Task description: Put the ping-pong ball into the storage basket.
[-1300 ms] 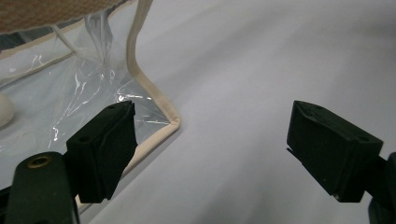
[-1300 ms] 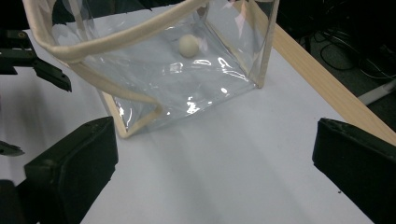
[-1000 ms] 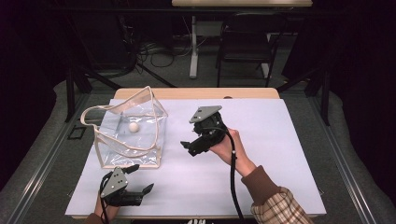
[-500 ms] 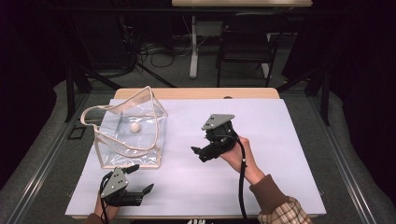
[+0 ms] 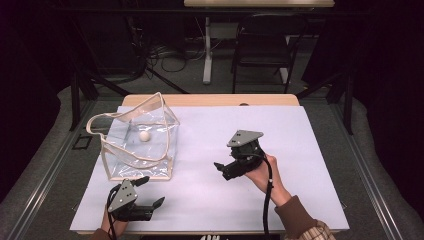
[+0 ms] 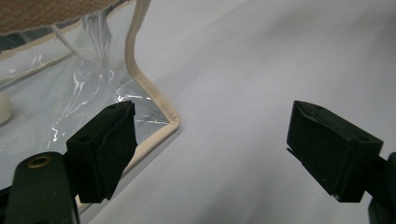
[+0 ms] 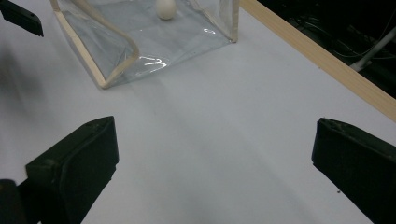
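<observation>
Since white ball (image 5: 144, 135) is seen inside clear bag (image 5: 142, 150), job judged near done. Left gripper (image 5: 148, 192) held wide open beside bag's near corner; right gripper (image 5: 218, 166) kept wide open, empty, well right of bag.

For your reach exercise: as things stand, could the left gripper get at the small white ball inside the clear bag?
Probably not directly. The left gripper, fingers open, sits by the clear bag, whose wall stands between it and the white ball. The bag's top looks open, so reaching over may work.
</observation>
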Demonstrator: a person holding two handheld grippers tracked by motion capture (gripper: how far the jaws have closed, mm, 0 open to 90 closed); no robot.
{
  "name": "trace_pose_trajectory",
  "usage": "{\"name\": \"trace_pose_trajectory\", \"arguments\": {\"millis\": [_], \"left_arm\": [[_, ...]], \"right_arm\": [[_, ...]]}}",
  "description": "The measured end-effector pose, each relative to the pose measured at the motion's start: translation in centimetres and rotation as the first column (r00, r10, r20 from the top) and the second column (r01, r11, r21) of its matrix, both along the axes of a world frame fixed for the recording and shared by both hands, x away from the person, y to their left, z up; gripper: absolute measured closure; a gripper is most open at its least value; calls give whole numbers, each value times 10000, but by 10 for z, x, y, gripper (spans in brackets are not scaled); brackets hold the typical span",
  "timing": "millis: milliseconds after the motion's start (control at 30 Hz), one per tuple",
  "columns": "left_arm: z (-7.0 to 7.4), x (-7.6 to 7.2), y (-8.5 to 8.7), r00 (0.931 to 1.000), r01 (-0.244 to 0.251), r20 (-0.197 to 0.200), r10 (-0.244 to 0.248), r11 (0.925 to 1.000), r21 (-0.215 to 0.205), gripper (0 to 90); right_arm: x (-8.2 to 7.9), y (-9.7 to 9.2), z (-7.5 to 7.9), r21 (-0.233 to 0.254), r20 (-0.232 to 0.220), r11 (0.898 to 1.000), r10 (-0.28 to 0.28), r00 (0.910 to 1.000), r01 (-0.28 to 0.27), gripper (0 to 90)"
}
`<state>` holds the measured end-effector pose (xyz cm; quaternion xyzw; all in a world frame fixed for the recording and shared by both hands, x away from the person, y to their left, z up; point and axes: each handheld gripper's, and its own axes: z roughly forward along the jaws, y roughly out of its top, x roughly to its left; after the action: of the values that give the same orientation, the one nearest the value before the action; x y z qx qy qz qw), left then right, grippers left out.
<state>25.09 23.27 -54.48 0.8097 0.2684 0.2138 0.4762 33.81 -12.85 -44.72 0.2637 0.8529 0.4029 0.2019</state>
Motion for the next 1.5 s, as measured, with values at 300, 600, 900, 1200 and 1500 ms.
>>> {"name": "trace_pose_trajectory", "arguments": {"millis": [300,600,900,1200,1500], "left_arm": [[0,0,0,10000,-27,4,27,10000,-8,161],[0,0,0,10000,-28,12,28,10000,18,162],[0,0,0,10000,-36,20,36,10000,28,161],[0,0,0,10000,-31,18,31,10000,53,162],[-1,1,0,10000,-48,12,48,10000,66,162]], "right_arm": [[-7,-17,-7,179,69,9994,-295,9995,294,2],[-14,-35,-14,286,142,9973,-679,9976,675,4],[-21,-52,-23,293,203,9952,-937,9954,931,6],[-29,-66,-34,300,176,9931,-1139,9933,1133,6],[-37,-81,-45,320,120,9913,-1281,9917,1276,6]]}}
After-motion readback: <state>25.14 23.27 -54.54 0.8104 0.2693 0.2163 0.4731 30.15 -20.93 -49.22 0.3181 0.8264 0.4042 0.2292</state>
